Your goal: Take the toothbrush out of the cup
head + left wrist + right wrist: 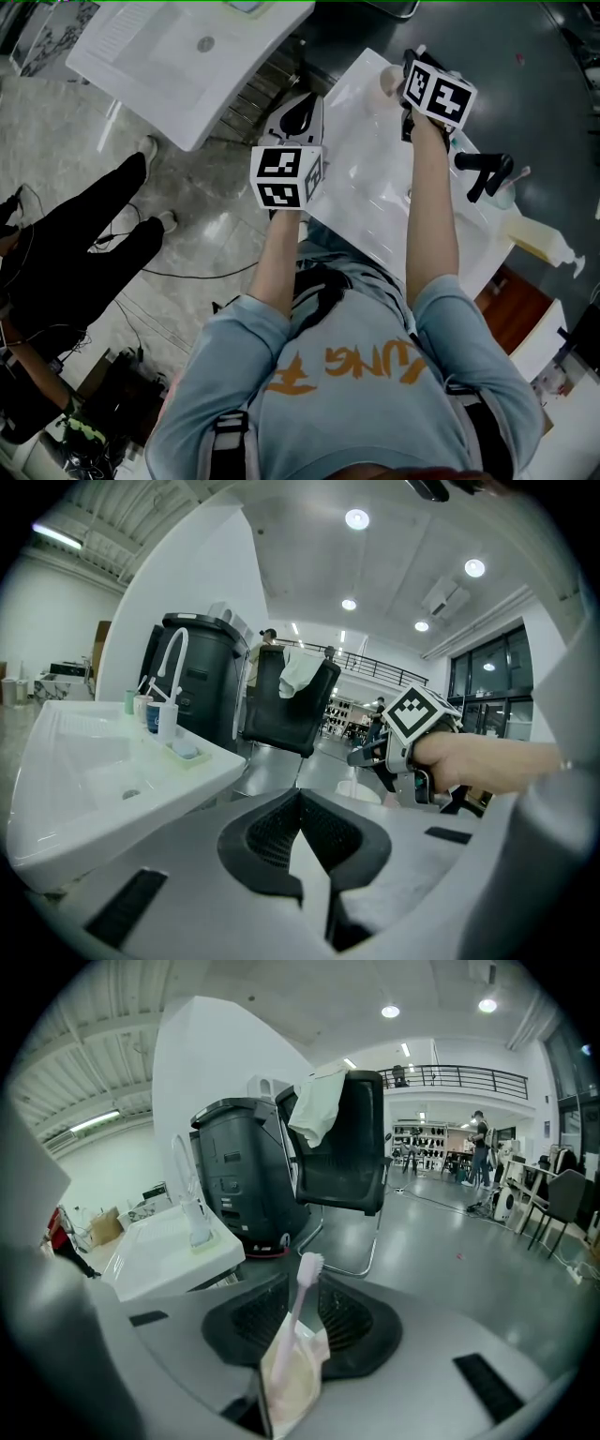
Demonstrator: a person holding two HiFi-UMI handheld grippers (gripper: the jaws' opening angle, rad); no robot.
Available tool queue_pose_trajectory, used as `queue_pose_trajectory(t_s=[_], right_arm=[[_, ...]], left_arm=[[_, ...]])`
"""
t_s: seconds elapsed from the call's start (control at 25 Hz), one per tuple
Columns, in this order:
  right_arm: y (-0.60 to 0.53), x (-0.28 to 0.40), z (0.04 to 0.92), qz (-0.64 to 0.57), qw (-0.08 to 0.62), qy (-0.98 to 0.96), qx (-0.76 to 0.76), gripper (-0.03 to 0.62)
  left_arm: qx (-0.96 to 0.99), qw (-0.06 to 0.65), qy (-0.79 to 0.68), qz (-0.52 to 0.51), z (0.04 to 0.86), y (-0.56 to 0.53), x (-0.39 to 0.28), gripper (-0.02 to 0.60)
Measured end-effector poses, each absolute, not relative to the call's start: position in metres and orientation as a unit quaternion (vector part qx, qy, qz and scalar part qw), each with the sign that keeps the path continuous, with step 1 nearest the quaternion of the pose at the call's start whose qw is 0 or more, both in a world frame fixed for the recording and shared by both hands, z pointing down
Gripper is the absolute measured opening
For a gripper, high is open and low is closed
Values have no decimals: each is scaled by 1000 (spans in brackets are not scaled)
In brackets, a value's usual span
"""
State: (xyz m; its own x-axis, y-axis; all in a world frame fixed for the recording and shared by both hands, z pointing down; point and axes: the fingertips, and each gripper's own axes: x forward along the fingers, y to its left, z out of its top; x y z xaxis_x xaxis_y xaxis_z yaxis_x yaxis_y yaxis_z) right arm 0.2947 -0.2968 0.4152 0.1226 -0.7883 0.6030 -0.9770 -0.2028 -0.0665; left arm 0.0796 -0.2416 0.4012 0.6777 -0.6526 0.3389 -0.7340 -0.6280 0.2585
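A pink toothbrush (pixel 298 1314) stands head-up in a cream cup (pixel 296 1384). In the right gripper view both sit between the pads of my right gripper (pixel 302 1284), which is shut on the cup. From the head view that gripper (pixel 412 67) hovers over the far end of a white sink (pixel 370 192), and the cup (pixel 388 82) shows just beside it. My left gripper (pixel 300 795) is shut with nothing in it, its pads meeting at the tips. It is held to the left of the right gripper (pixel 360 756), by the sink's left edge (pixel 300 112).
A black tap (pixel 486 173) and a soap bottle (pixel 542 242) stand at the sink's right side. A second white basin (pixel 178 66) lies far left, with cups (pixel 161 719) on it. A black bin (pixel 202 677), a chair (pixel 286 710) and a seated person's legs (pixel 84 234) are nearby.
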Motion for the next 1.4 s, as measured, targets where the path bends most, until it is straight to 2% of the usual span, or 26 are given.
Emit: queue_pose_trajectory(t_s=[0.4, 0.88, 1.4], right_arm=[[-292, 288, 406, 258, 165, -620, 723, 60], [-265, 271, 354, 210, 135, -637, 729, 57], [-222, 240, 273, 149, 68, -677, 718, 57]], left_arm=[[893, 194, -394, 99, 402, -247, 70, 20], [894, 193, -397, 77, 389, -236, 56, 20], [894, 182, -406, 57, 367, -214, 37, 20]])
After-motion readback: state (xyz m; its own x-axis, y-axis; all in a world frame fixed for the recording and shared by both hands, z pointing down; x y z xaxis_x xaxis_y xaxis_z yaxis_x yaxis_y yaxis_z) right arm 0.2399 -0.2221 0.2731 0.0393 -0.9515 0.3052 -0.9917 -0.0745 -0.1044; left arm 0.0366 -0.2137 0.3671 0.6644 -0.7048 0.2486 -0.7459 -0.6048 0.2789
